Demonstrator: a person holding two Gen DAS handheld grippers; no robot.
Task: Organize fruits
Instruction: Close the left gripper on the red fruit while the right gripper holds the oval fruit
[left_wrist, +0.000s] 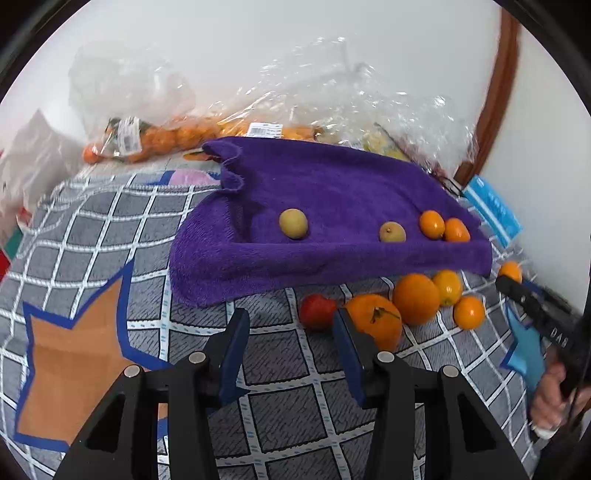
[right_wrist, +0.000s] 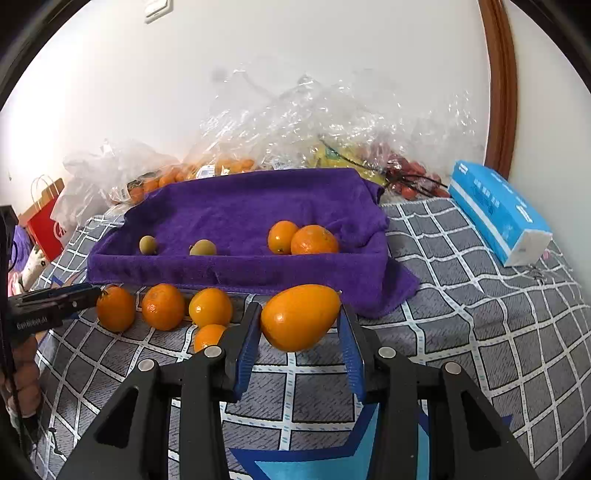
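Observation:
My right gripper (right_wrist: 300, 326) is shut on an oval orange fruit (right_wrist: 301, 317), held just above the checked mat in front of the purple towel-lined tray (right_wrist: 240, 206). Two greenish-yellow fruits (right_wrist: 202, 247) and two orange ones (right_wrist: 314, 240) lie in that tray. In the left wrist view my left gripper (left_wrist: 290, 328) stands open over the mat with nothing between its fingers. A stemmed tangerine (left_wrist: 375, 321) sits just behind its right finger, with a red tomato (left_wrist: 317, 312) beside it. More orange fruits (left_wrist: 415, 299) lie in a row before the purple tray (left_wrist: 332, 192).
Clear plastic bags of fruit (right_wrist: 295, 122) are heaped against the white wall behind the tray. A blue tissue pack (right_wrist: 498, 214) lies at the right and a red paper bag (right_wrist: 46, 225) at the far left. A hand holds the left gripper's handle (right_wrist: 26, 373).

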